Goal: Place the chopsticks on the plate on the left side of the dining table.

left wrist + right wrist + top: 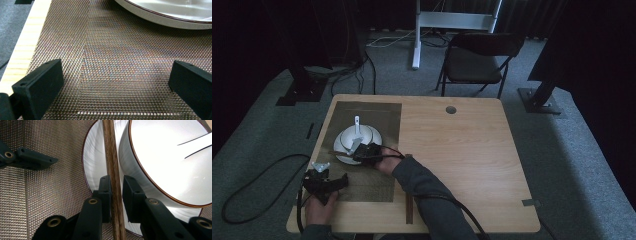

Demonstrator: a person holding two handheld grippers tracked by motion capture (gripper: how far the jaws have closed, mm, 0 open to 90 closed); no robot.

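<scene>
A pair of brown wooden chopsticks (pixel 113 170) is running up between the jaws of the right tool (pixel 116 192), which is sitting clamped on them, the sticks lying across the rim of a white plate (pixel 96 165) just beyond the jaw tips. A white bowl (pixel 170 162) with a brown edge is standing on that plate, crowding the sticks on their right side, and in the high view a white spoon (pixel 357 125) is leaning out of the bowl on its far side. Plate and bowl are resting on a dark woven placemat (pixel 112 62), which is lying on the wooden counter (pixel 462 150). The left tool (pixel 115 82) is hovering low over bare placemat, jaws wide apart with nothing between them, the plate rim showing ahead of it and to its right.
</scene>
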